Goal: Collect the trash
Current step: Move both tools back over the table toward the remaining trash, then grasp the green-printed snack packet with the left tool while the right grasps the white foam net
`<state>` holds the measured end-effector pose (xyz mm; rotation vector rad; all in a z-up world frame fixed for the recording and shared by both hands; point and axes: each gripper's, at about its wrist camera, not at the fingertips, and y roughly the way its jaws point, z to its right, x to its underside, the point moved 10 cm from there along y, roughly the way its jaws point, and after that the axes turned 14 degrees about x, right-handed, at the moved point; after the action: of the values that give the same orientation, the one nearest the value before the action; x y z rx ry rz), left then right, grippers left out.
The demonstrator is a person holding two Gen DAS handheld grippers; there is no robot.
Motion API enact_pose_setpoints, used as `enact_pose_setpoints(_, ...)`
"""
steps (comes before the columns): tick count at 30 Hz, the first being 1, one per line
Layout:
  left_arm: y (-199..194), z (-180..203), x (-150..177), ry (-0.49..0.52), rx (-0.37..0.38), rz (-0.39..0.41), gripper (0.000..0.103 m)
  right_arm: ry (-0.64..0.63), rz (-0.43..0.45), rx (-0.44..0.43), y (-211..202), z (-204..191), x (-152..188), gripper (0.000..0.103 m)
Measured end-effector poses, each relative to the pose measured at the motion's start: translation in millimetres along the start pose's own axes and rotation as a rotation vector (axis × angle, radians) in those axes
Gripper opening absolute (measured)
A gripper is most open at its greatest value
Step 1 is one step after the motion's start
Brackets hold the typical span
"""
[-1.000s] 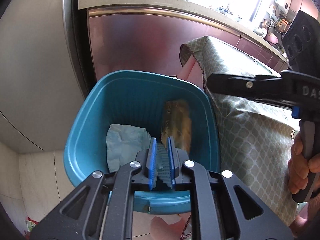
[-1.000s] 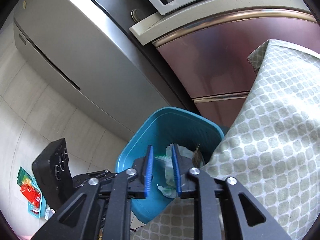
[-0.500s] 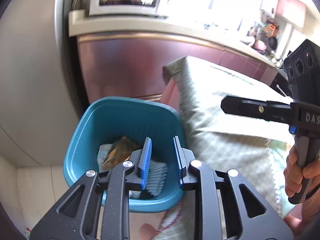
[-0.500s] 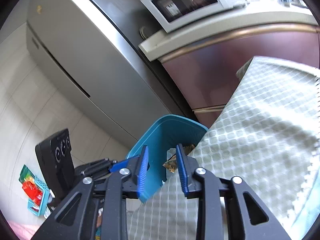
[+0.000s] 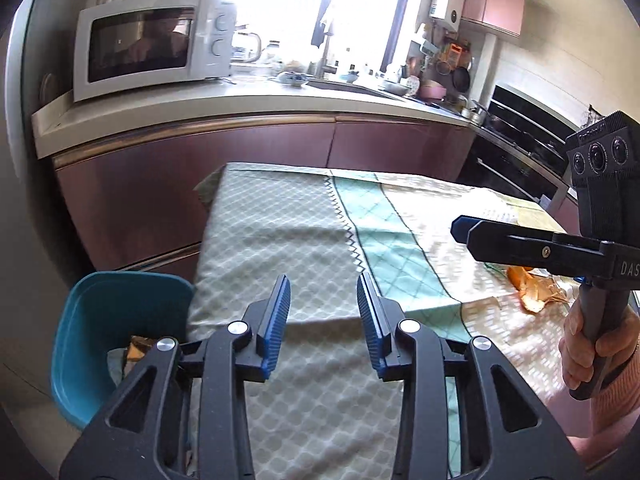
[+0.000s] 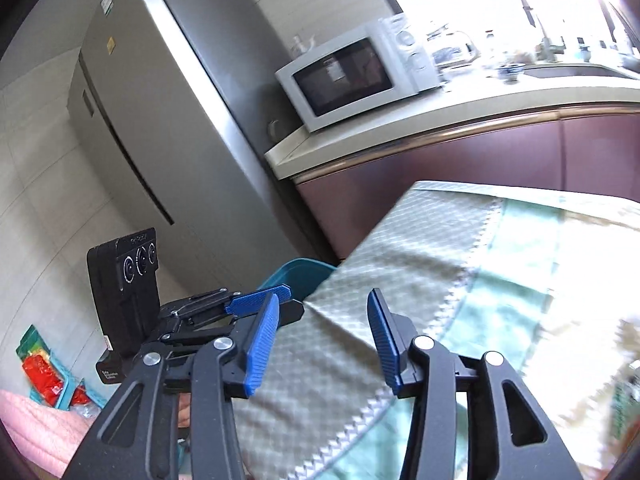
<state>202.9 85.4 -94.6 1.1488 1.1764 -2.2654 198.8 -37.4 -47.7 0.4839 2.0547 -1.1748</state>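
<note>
A teal trash bin (image 5: 96, 312) stands on the floor at the table's left end, with a brown wrapper (image 5: 138, 350) and pale paper inside; its rim also shows in the right wrist view (image 6: 298, 270). My left gripper (image 5: 323, 312) is open and empty above the tablecloth's near left corner. My right gripper (image 6: 323, 336) is open and empty over the cloth; it also shows in the left wrist view (image 5: 464, 230). Orange peel scraps (image 5: 528, 292) lie on the cloth at the right, below the right gripper.
The table carries a green and cream patterned cloth (image 5: 312, 224). Behind it run maroon cabinets (image 5: 240, 160) under a counter with a white microwave (image 5: 148, 44). A steel fridge (image 6: 160, 128) stands left of the bin. Red packets (image 6: 44, 372) lie on the floor.
Both grippers have risen from the bin and swung towards the table. Both have opened wider. The trash held over the bin a second ago now lies inside it.
</note>
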Motion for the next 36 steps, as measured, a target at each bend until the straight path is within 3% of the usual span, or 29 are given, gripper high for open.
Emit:
enact_pose_setpoints(9, 55, 90, 7, 0.076, 0.134, -0.074, 0.035, 0.171, 0.083, 0.209, -83, 114, 21, 0.05)
enact_pose_setpoints(17, 108, 141, 13, 0.128, 0.212, -0.144, 0.035, 0.356, 0.137, 0.358, -140, 219, 51, 0.052)
enact_pose_setpoints(24, 145, 180, 19, 0.166, 0.251, -0.199, 0.035, 0.403, 0.139, 0.346, -138, 246, 58, 0.056)
enact_pose_setpoints(36, 201, 201, 18, 0.131, 0.291, -0.277, 0.044, 0.458, 0.081, 0.248, -66, 251, 21, 0.057)
